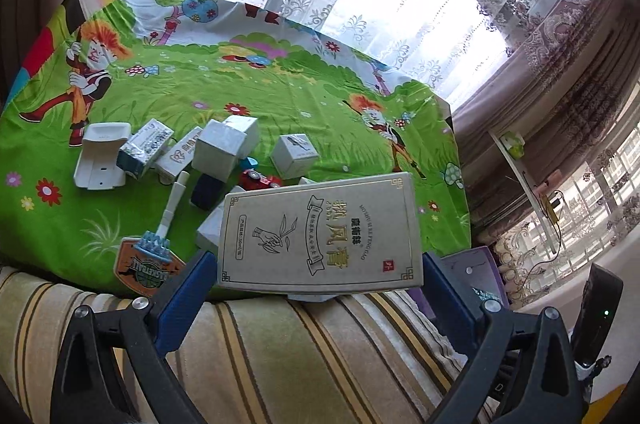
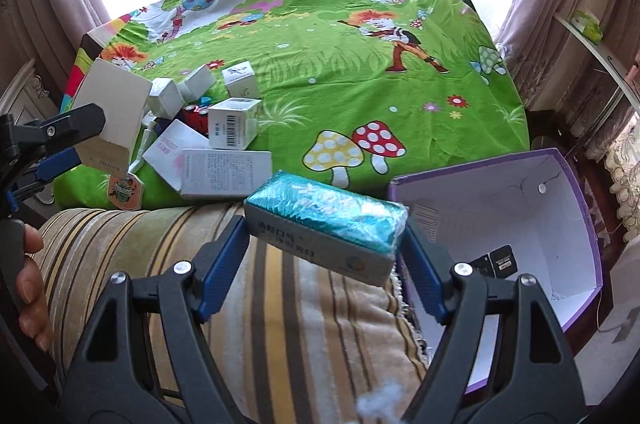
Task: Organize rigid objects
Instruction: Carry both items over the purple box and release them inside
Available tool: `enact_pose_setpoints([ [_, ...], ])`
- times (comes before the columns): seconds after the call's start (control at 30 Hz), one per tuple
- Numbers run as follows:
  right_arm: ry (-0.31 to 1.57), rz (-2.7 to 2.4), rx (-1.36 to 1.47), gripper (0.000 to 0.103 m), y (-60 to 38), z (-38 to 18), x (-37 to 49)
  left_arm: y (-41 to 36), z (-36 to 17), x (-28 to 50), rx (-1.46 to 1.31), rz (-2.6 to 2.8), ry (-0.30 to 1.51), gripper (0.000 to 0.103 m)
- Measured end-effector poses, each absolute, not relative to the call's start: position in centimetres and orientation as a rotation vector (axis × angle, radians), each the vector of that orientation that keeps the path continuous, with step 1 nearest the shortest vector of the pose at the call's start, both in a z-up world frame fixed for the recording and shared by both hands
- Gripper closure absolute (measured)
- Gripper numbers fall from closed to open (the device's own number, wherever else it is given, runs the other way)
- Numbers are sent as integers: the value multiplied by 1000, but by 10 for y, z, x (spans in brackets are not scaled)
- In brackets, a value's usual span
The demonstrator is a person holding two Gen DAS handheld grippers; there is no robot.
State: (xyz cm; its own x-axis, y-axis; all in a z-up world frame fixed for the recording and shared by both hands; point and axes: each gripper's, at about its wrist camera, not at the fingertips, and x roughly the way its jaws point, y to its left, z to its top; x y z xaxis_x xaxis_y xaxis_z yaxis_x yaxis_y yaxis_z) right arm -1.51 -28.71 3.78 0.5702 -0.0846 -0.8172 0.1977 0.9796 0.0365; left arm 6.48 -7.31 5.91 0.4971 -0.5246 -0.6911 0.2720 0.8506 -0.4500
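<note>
meanwhile the left gripper [image 1: 320, 278] pinches a flat cream carton printed with chinese characters and a hand holding a sprig [image 1: 320, 234] between its blue pads, held above the near edge of the cartoon-printed green cloth [image 1: 248, 92]. the right gripper [image 2: 324, 248] clamps a long grey box with a shiny teal top [image 2: 324, 224] over the striped beige cushion [image 2: 280, 324], just beside the open purple-rimmed white cardboard box [image 2: 520, 208]. small white boxes [image 2: 234, 126], a red toy car [image 1: 258, 179] and a white brush with blue bristles [image 1: 166, 220] lie clustered on the cloth.
</note>
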Motion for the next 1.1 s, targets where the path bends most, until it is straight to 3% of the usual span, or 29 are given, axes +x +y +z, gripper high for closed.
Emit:
enact_pose_setpoints([
  [0.9, 918, -500, 338, 23, -454, 33, -104, -246, 66, -36, 8, -940, 968, 0],
  [1.0, 908, -513, 342, 21, -459, 34, -107, -248, 60, -37, 13, -941, 990, 0],
  [1.1, 880, -517, 341, 13, -459, 37, -109, -244, 59, -35, -4, -927, 996, 0],
])
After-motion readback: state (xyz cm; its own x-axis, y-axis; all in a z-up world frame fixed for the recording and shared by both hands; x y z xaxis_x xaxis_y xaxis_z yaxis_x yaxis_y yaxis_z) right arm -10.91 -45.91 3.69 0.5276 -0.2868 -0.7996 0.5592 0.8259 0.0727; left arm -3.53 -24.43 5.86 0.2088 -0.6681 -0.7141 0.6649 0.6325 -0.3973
